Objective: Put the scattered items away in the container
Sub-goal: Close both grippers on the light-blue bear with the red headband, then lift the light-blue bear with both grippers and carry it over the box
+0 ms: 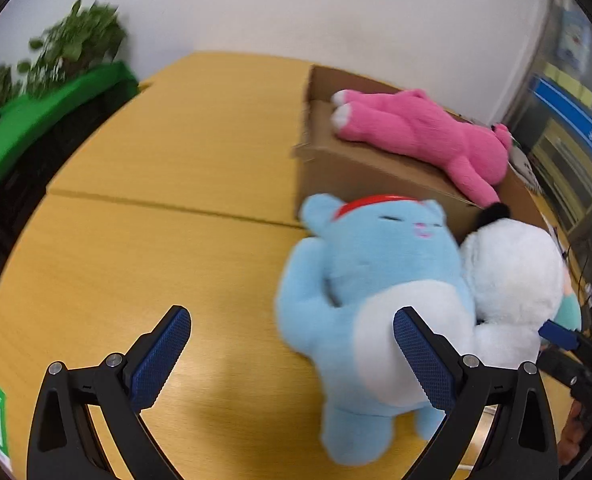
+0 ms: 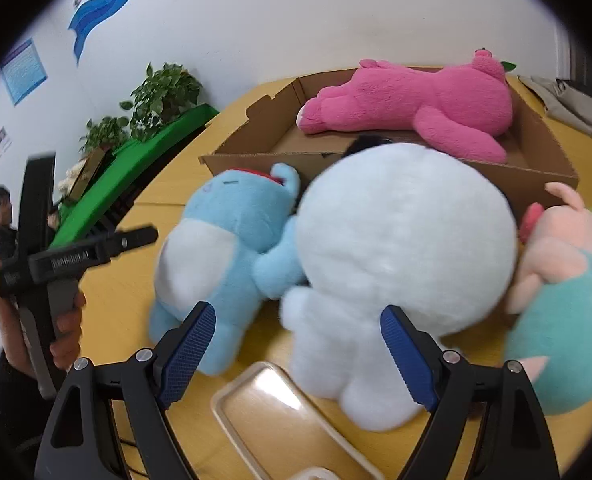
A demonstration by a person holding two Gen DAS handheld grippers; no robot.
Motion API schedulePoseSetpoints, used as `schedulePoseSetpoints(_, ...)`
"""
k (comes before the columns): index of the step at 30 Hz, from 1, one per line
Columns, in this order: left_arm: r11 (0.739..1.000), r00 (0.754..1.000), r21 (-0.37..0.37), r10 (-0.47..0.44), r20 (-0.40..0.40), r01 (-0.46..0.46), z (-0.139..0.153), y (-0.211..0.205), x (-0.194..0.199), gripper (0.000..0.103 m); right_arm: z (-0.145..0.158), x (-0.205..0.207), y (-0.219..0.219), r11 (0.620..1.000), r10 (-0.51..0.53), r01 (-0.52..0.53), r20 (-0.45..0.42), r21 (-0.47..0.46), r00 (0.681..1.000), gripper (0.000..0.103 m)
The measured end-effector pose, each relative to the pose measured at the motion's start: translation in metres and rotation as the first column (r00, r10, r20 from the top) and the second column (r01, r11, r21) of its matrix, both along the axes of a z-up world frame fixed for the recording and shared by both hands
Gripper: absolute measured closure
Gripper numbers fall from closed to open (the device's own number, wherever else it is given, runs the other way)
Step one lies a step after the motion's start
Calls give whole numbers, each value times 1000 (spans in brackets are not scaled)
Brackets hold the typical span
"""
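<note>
Low in the frame the left gripper [image 1: 292, 354] is spread wide over the table [image 1: 136, 248], pinching nothing, its right pad against the blue plush [image 1: 359, 280]; the right gripper [image 2: 297, 354] gapes too, framing the white plush [image 2: 403, 248]. Behind them, upper right, the pink plush [image 2: 411, 104] lies in the cardboard box [image 2: 551, 160].

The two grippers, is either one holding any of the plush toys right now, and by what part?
Nothing is held. The left gripper and right gripper are both open and empty; the blue plush bear and round white plush toy lie on the table.
</note>
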State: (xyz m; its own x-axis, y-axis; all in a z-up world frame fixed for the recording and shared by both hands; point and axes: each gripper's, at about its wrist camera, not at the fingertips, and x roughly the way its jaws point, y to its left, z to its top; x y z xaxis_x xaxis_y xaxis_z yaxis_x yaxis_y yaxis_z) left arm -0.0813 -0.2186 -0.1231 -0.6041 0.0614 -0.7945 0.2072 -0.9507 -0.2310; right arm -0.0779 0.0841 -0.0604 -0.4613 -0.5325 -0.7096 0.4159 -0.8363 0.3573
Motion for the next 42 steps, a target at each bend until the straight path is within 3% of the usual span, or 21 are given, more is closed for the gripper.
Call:
schedulePoseSetpoints(3, 998, 998, 63, -18, 56, 15, -27, -22, -18, 8, -1, -10, -14, 994, -10, 16, 54, -104, 999, 16)
schedulePoseSetpoints(5, 989, 996, 145, -38, 85, 25, -41, -30, -30, 27, -2, -11, -27, 992, -11, 20, 77, -123, 997, 16)
schedulePoseSetpoints(7, 977, 994, 206, -71, 87, 52, -50, -33, -39, 37, -1, -8, -37, 992, -13, 21, 74, -121, 997, 16)
schedulePoseSetpoints(9, 975, 991, 205, -103, 82, 84, -53, -27, -43, 43, -3, -6, -43, 993, -10, 20, 80, -119, 997, 16)
schedulePoseSetpoints(11, 964, 986, 233, -150, 73, 129, -54, -22, -45, 67, -9, -8, -46, 994, -21, 32, 100, -103, 995, 16)
schedulePoseSetpoints(12, 957, 984, 249, -169, 63, 149, -53, -20, -45, 73, -13, -9, -45, 995, -34, 45, 116, -92, 993, 16)
schedulePoseSetpoints(18, 957, 980, 238, -186, 70, 165, -46, -20, -36, 86, -24, -14, -46, 994, -64, 77, 149, -83, 987, 16)
schedulePoseSetpoints(20, 962, 982, 223, -177, 70, 158, -42, -25, -28, 103, -23, -14, -50, 994, -64, 77, 148, -83, 987, 16)
schedulePoseSetpoints(24, 984, 990, 158, -101, 99, 85, -39, -50, -10, 103, -27, -18, -57, 993, -67, 83, 164, -90, 984, 16)
schedulePoseSetpoints(27, 974, 993, 215, -92, 78, 73, -36, -61, -4, 100, -29, -21, -69, 994, -56, 70, 155, -84, 986, 18)
schedulePoseSetpoints(28, 965, 993, 245, -108, 56, 92, -34, -60, -2, 90, -30, -22, -71, 994, -67, 78, 145, -73, 987, 18)
schedulePoseSetpoints(29, 958, 992, 265, -122, 34, 109, -31, -57, -2, 62, -31, -24, -72, 993, -81, 92, 142, -72, 987, 18)
schedulePoseSetpoints(30, 954, 992, 275, -128, 16, 119, -29, -54, -3, 42, -32, -27, -72, 991, -96, 109, 143, -83, 985, 19)
schedulePoseSetpoints(31, 951, 991, 281, -131, 0, 126, -27, -51, -4, 12, -33, -28, -71, 988, -108, 123, 146, -95, 983, 21)
schedulePoseSetpoints(32, 945, 989, 294, -145, -13, 142, -27, -46, -8, 9, -33, -29, -70, 986, -115, 131, 146, -103, 983, 23)
schedulePoseSetpoints(33, 939, 986, 306, -163, -13, 159, -28, -40, -14, 9, -34, -29, -70, 985, -116, 132, 146, -110, 982, 26)
schedulePoseSetpoints(34, 936, 984, 310, -177, 1, 168, -32, -35, -19, 17, -34, -30, -70, 985, -110, 128, 147, -117, 983, 27)
schedulePoseSetpoints(35, 936, 982, 308, -188, 32, 170, -38, -30, -26, 44, -34, -30, -69, 984, -105, 124, 151, -125, 983, 30)
schedulePoseSetpoints(37, 933, 974, 322, -205, 101, 163, -53, -22, -35, 71, -36, -29, -68, 980, -98, 125, 171, -155, 980, 37)
schedulePoseSetpoints(38, 934, 972, 319, -205, 112, 161, -56, -20, -36, 72, -36, -29, -68, 979, -90, 119, 176, -165, 980, 41)
schedulePoseSetpoints(42, 947, 974, 278, -196, 113, 159, -50, -20, -30, 76, -34, -25, -74, 983, -69, 94, 158, -160, 985, 42)
